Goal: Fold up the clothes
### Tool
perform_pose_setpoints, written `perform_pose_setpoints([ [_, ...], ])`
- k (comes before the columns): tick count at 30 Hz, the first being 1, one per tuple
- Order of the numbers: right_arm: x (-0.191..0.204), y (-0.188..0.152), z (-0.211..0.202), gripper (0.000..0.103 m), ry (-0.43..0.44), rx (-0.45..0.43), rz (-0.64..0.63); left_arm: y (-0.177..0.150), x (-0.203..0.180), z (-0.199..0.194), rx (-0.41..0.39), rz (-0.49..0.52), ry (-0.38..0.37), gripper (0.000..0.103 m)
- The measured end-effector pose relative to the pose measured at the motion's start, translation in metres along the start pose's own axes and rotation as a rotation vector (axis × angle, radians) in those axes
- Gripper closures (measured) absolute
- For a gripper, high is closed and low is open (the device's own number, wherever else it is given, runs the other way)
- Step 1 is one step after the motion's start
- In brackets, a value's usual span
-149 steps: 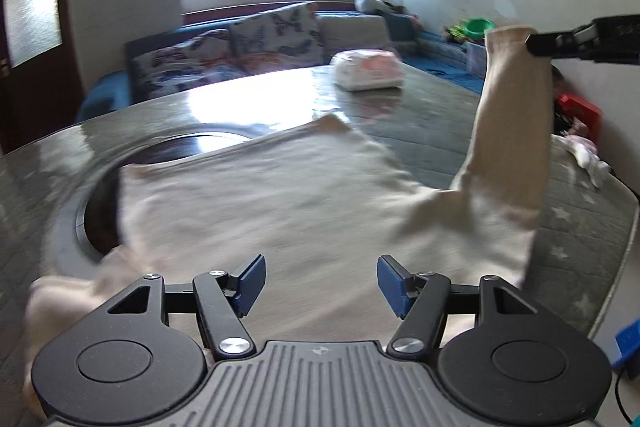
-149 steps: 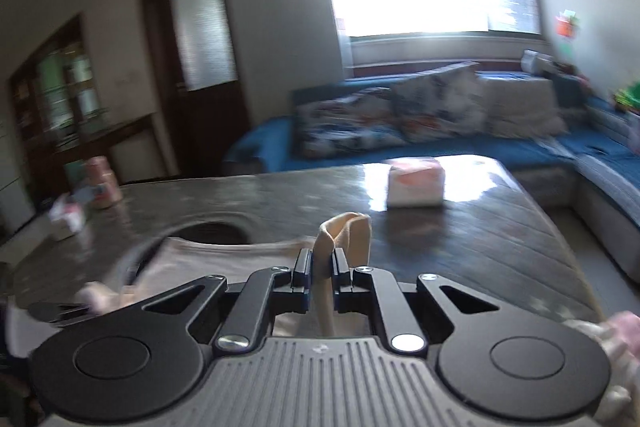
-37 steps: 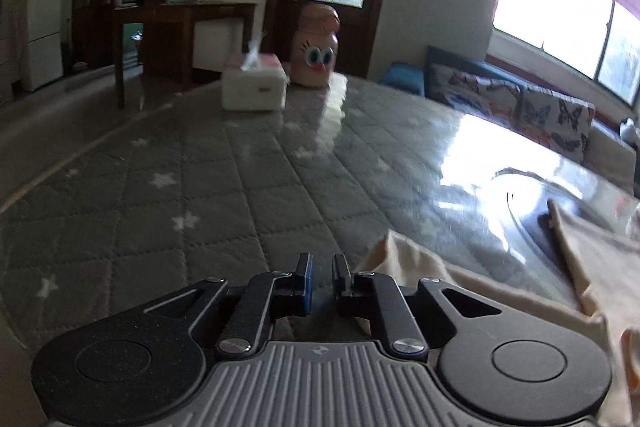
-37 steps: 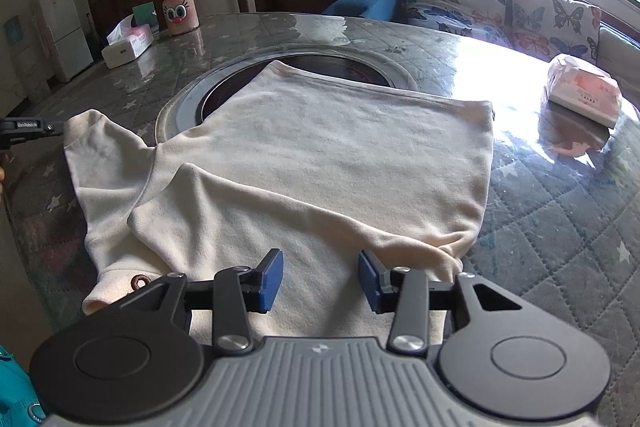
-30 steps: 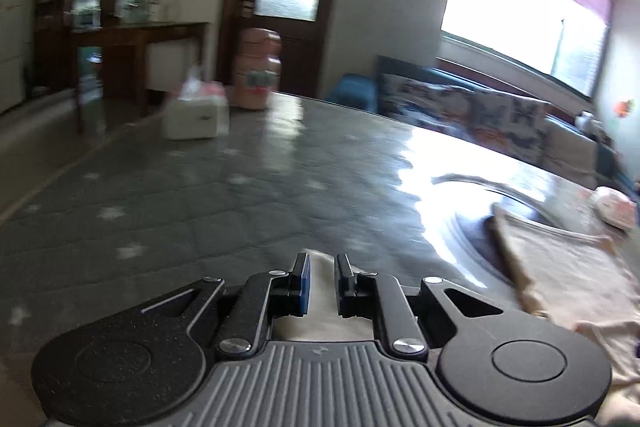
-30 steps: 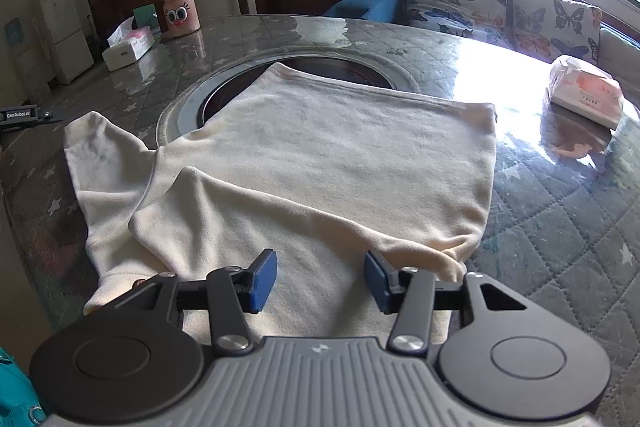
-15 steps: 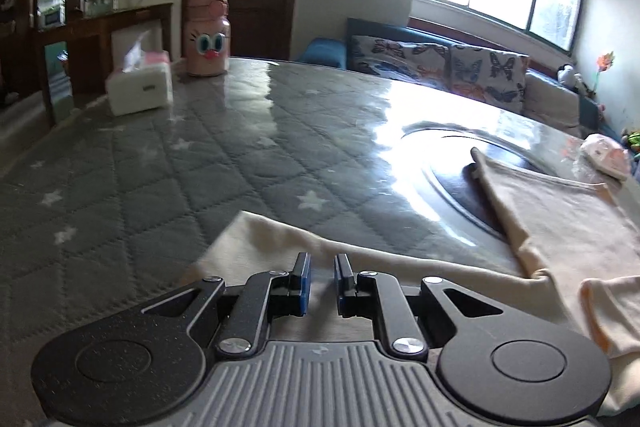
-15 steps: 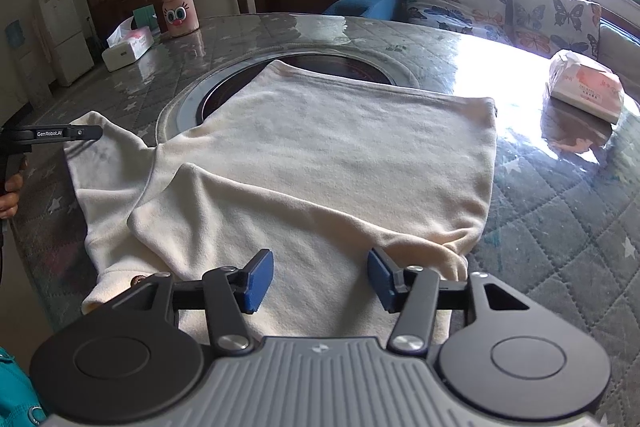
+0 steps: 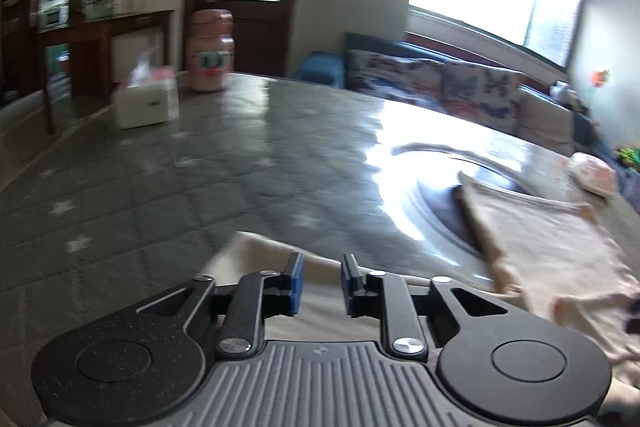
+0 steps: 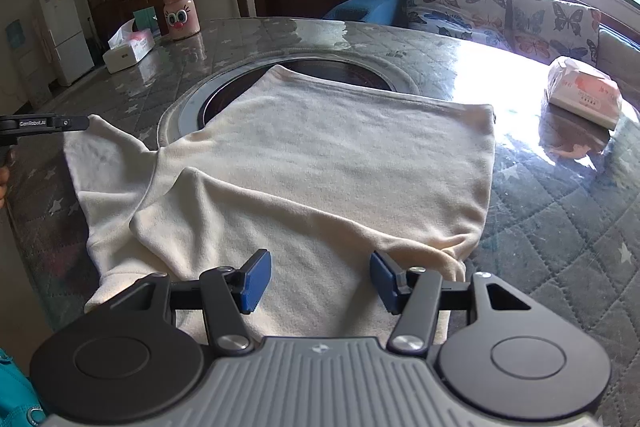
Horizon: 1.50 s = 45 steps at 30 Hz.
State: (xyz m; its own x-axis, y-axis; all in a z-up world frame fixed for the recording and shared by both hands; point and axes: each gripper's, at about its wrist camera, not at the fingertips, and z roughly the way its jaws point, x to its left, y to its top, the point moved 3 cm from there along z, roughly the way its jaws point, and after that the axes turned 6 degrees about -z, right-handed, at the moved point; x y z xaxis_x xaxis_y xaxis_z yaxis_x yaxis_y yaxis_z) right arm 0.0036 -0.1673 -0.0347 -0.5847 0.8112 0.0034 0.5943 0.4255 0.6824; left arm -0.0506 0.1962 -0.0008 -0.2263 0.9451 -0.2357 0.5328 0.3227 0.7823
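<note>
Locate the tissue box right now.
Right wrist view: the tissue box sits at the far left of the table, just left of the pink bottle, well beyond the sweater.

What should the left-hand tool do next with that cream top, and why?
Probably close the left gripper on the left sleeve and carry it over the cream top. Its jaws stand slightly apart over that sleeve's end, which lies spread out sideways, while the right sleeve already lies folded across the body. The right gripper hovers open.
</note>
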Motion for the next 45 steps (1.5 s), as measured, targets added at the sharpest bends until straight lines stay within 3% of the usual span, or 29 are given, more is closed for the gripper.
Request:
perform_pose_setpoints([
  [6, 0.0, -0.001, -0.002, 0.047, 0.003, -0.004, 0.002, -0.022, -0.039, 0.005, 0.062, 0.084, -0.089, 0.067],
  [12, 0.005, 0.001, -0.008, 0.047, 0.015, -0.017, -0.02, -0.038, -0.045, 0.006, 0.058, 0.184, -0.044, 0.064],
  [23, 0.059, 0.027, -0.006, 0.047, 0.142, -0.034, -0.194, -0.015, 0.016, 0.015, 0.011, 0.055, 0.097, 0.059],
  [29, 0.107, 0.045, 0.015, 0.049, 0.229, -0.025, -0.33, -0.01, 0.028, 0.013, 0.001, 0.022, 0.097, 0.059],
  [35, 0.141, 0.058, 0.035, 0.055, 0.29, -0.02, -0.396, -0.007, 0.031, 0.002, -0.025, -0.01, 0.113, 0.051],
  [40, 0.162, 0.056, 0.05, 0.075, 0.353, 0.017, -0.425, -0.005, 0.045, -0.001, -0.03, -0.071, 0.168, 0.051],
  [45, 0.185, 0.044, 0.047, 0.077, 0.44, 0.047, -0.521, -0.007, 0.054, 0.004, -0.014, -0.126, 0.208, 0.051],
])
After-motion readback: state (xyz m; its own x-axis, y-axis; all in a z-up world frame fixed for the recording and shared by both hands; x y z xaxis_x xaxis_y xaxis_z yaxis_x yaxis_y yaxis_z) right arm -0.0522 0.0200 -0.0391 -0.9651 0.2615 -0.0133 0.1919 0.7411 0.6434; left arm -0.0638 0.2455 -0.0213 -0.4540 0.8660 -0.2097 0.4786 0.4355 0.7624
